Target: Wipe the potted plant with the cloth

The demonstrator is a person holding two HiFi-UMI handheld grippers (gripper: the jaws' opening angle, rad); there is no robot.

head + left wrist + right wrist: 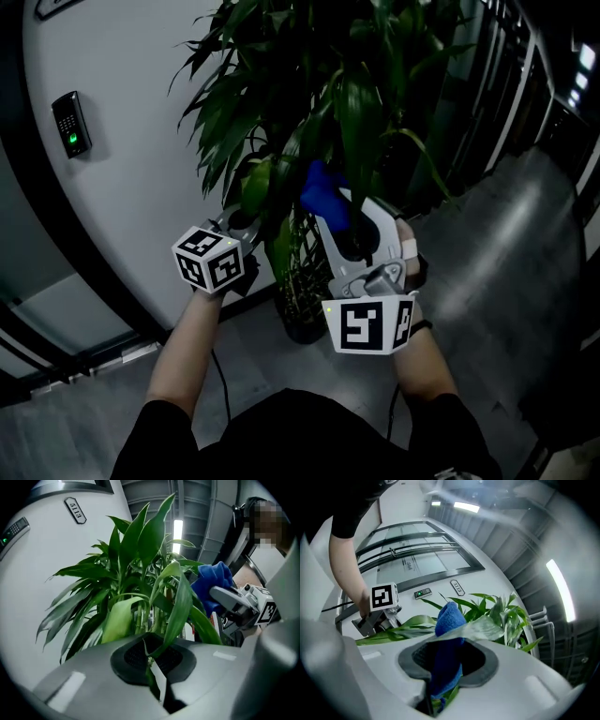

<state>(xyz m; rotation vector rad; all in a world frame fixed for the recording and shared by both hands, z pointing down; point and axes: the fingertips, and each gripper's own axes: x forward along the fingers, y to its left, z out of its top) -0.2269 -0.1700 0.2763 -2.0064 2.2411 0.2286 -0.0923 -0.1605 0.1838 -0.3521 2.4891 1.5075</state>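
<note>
While the right tool (443, 672) is clamped on the blue cloth (449, 616), with a green blade lying across the cloth, the left tool (153, 667) is closed on the lower end of a long leaf (180, 604). Wiping therefore looks to be in hand on the near side of the potted plant (328, 84), which stands by a curved white wall (122, 141). Next, the cloth probably needs sliding gently along the leaf toward its tip while the left tool steadies it. The pot (305, 323) is dark and mostly hidden, and I cannot tell whether both tools hold the same leaf.
</note>
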